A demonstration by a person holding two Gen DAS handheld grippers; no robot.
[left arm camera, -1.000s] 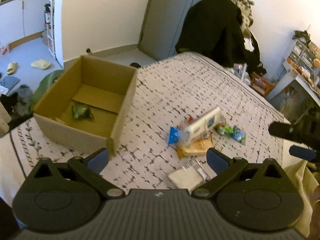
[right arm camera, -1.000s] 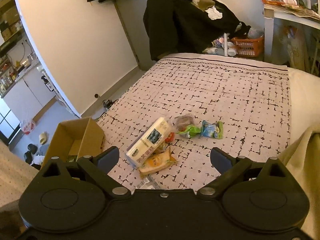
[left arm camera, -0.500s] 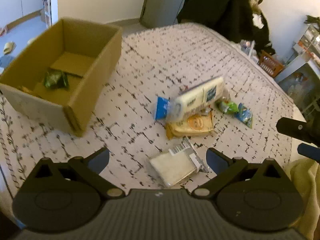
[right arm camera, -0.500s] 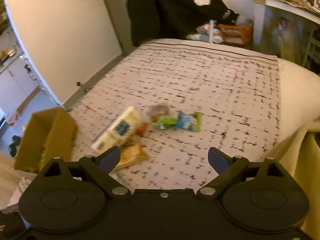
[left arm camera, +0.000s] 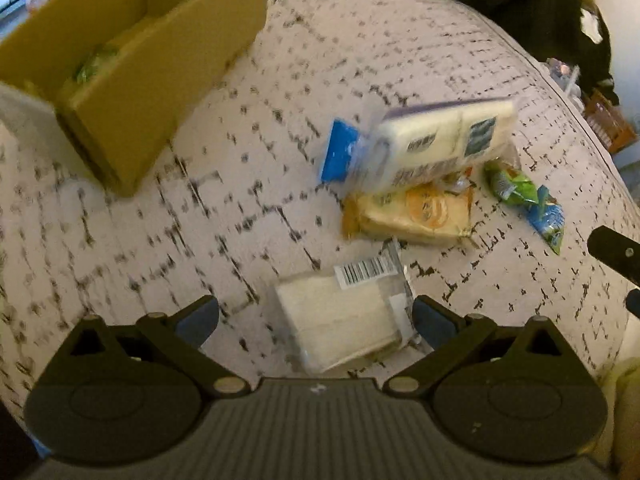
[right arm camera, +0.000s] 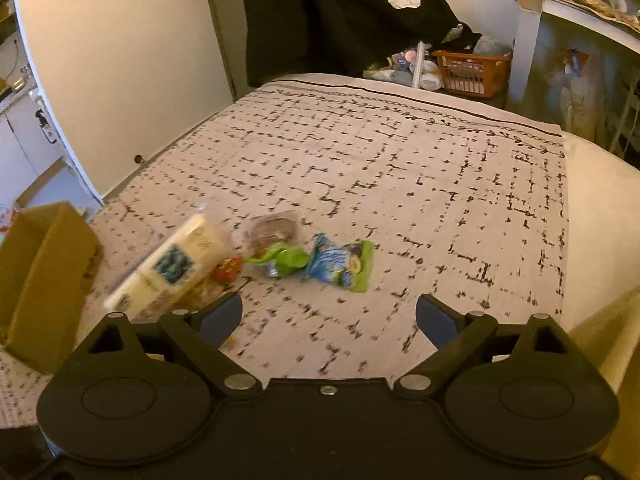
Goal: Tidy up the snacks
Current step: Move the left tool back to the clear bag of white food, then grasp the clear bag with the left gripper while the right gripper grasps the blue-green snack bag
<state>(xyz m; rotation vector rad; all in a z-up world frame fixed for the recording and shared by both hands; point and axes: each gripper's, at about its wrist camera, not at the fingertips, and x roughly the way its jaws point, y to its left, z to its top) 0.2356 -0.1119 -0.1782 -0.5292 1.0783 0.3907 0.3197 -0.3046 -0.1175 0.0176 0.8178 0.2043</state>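
barcoded white packet [left arm camera: 344, 320] | left view only | brown packet [right arm camera: 274, 226] | right view only

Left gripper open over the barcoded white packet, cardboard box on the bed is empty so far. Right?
Not quite. The cardboard box is not empty: the left wrist view shows a green packet already inside it. The rest holds: the left gripper has its jaws open, with the barcoded white packet lying between them on the bed.

Heaped on the bed ahead of the left gripper [left arm camera: 316, 318]: clear barcoded packet [left arm camera: 344, 320] nearest, cream pack [left arm camera: 436, 148] propped beyond, cardboard box [left arm camera: 132, 68] far left.
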